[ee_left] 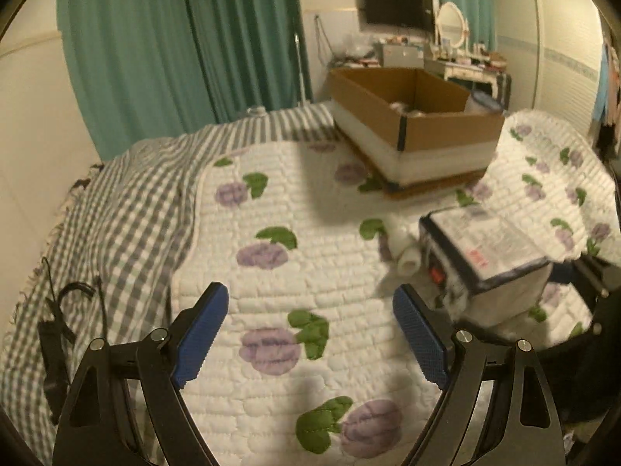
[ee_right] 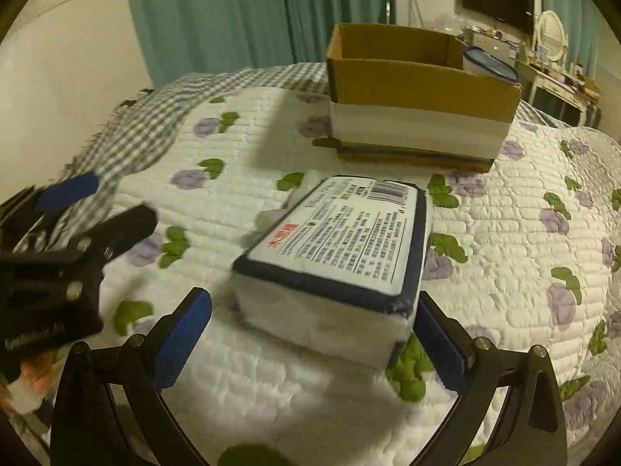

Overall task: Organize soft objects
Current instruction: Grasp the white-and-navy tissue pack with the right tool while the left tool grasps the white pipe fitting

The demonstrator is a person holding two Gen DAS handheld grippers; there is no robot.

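— So, where do your two grippers stand right now?

— Your left gripper (ee_left: 310, 305) hangs over the bed with its blue pads spread wide and nothing between them; only the white quilt (ee_left: 310, 209) with purple flowers shows in the gap. Your right gripper (ee_right: 312, 312) is spread wide as well. The near end of the tissue pack (ee_right: 333, 248) sits between its pads, but you can see a gap on the left side, and on the right the pad is just beside the pack's corner; whether it touches I cannot tell. It is not pinching the pack.

— And where is the soft pack itself?

— You'll find it lying flat on the quilt, printed label and barcode facing up, dark blue edging around the top. In the left wrist view it lies to the right of your left gripper, with a small white bottle-like item (ee_left: 403, 250) touching its left side.

— What about the box?

— Your cardboard box (ee_right: 419, 89) stands open further back on the bed, well apart from the pack. A grey checked blanket (ee_left: 128, 202) covers the bed's left side, and teal curtains (ee_left: 186, 39) hang behind.
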